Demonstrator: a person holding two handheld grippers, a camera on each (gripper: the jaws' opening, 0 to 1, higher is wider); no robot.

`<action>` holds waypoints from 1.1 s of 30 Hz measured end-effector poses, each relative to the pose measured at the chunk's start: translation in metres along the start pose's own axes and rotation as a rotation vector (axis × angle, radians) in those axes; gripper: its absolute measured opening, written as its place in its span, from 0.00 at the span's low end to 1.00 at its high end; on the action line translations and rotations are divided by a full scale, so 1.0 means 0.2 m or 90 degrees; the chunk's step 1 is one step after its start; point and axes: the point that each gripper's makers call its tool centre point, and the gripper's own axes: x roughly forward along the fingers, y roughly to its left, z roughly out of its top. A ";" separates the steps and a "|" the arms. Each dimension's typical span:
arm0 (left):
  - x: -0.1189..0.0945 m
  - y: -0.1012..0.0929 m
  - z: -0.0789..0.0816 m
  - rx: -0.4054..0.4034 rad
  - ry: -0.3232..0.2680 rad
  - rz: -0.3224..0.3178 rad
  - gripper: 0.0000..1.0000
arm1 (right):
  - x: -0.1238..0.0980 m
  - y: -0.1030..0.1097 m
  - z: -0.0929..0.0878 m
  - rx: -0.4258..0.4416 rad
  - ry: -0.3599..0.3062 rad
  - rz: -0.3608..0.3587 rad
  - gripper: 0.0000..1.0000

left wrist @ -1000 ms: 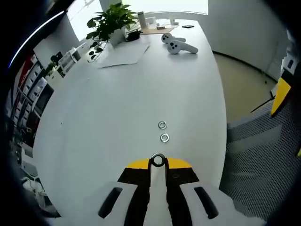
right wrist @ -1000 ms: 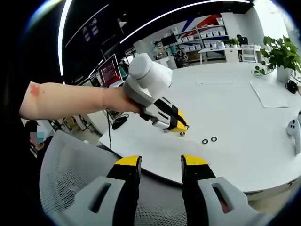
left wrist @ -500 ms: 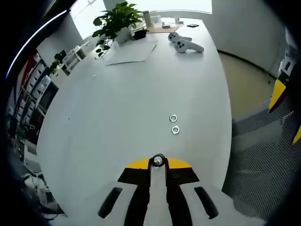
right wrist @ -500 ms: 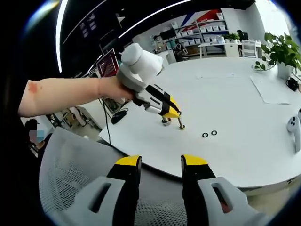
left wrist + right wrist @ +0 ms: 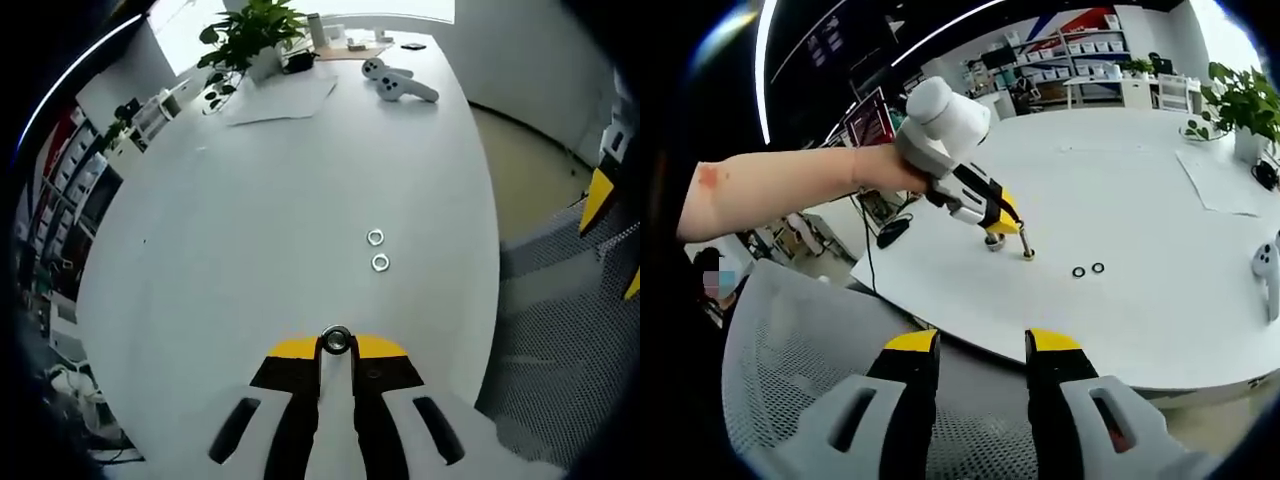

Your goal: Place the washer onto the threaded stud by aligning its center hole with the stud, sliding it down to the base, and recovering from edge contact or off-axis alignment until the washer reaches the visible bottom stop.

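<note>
Left gripper [image 5: 336, 345] jaws pinched narrow on a washer [image 5: 336, 339] at the tips, hole facing out, lifted off the bench [image 5: 250, 220]. That grip keeps the hole free for threading. In the right gripper view the washer hangs just left of the threaded stud [image 5: 1025, 246], not over it yet. Two spare washers [image 5: 377, 250] lie farther out on the bench. Right gripper [image 5: 980, 350] jaws wide, empty, parked off the near edge to stay clear.
</note>
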 end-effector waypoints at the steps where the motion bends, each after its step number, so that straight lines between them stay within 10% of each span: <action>1: 0.00 0.00 0.00 -0.001 0.001 -0.001 0.09 | 0.00 0.00 0.00 0.000 0.000 0.000 0.37; 33: 0.09 0.02 -0.03 -0.028 0.021 -0.009 0.09 | -0.01 0.00 0.04 -0.007 -0.032 0.005 0.37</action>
